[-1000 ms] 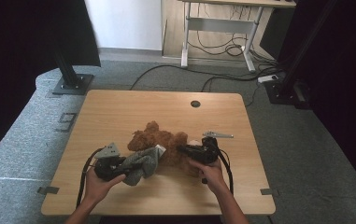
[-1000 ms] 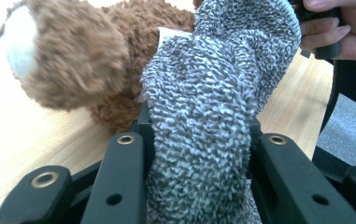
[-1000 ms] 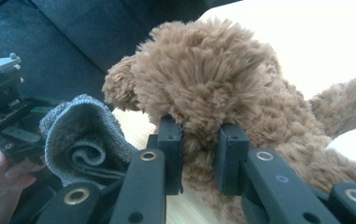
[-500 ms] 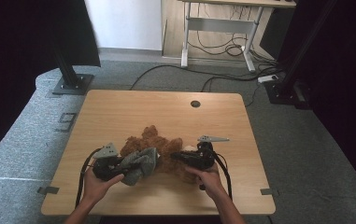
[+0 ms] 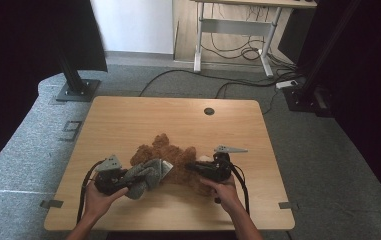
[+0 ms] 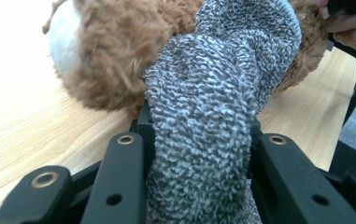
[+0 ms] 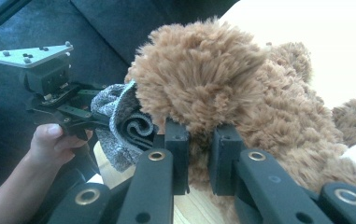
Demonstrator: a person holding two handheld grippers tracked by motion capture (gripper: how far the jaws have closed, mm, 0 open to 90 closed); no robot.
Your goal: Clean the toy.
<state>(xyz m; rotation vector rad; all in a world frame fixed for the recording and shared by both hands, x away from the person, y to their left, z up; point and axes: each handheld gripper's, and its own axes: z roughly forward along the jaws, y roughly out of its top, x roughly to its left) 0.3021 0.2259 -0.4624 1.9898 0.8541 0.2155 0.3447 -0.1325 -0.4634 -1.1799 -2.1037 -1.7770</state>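
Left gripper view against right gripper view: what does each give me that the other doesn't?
Left gripper view alone: the left hand-held gripper shut on the grey knit sock, the sock's outer weave close up, and a white patch on the brown plush bear.

Right gripper view alone: the right hand-held gripper shut on the bear's fur, the sock's open cuff facing a furry limb, and the person's left hand holding the other gripper with its grey plate.

Both: sock, bear and the wooden table.
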